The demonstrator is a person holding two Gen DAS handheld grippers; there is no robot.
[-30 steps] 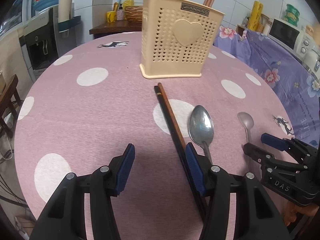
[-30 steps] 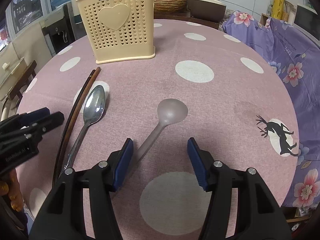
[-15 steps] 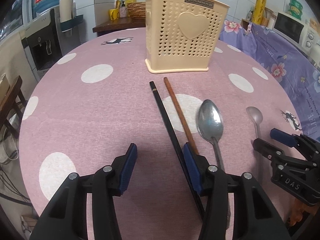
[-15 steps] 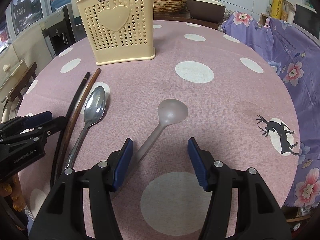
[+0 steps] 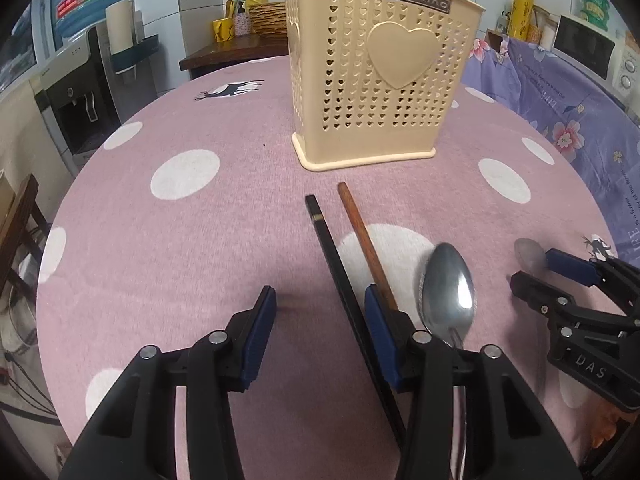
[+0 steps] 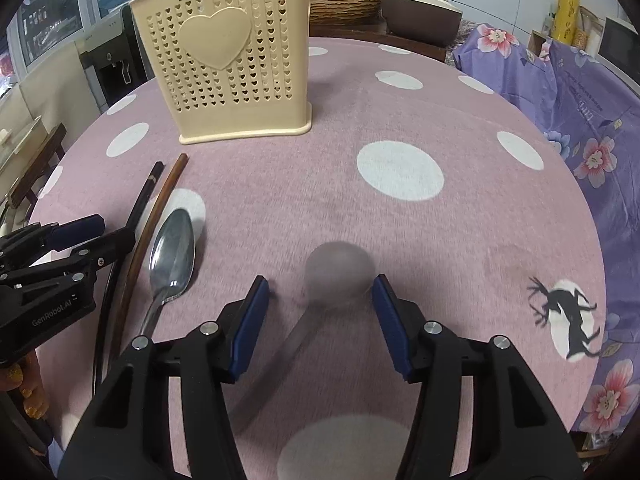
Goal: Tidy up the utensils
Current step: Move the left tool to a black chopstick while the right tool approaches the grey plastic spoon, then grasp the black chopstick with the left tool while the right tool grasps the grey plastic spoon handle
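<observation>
Left gripper (image 5: 316, 320) fingers closing, black chopstick (image 5: 340, 276) between them on the bench, unpinched; thin, stiff, slippery, so take mid-shaft. Right gripper (image 6: 320, 316) fingers closing astride the grey spoon (image 6: 339, 273), untouched; light, take the handle.

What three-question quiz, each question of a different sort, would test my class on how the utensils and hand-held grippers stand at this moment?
1. True or false: the black chopstick lies between the fingers of the left hand-held gripper.
2. Which utensil lies between the fingers of the right hand-held gripper: (a) metal spoon, (b) grey spoon, (c) brown chopstick?
3. Fill in: the beige holder carries a raised ____ shape on its front.

Key
1. True; its jaws are closing but not yet pressing on it.
2. b; that gripper's jaws are closing too, with the pads off the spoon.
3. Heart.
</observation>
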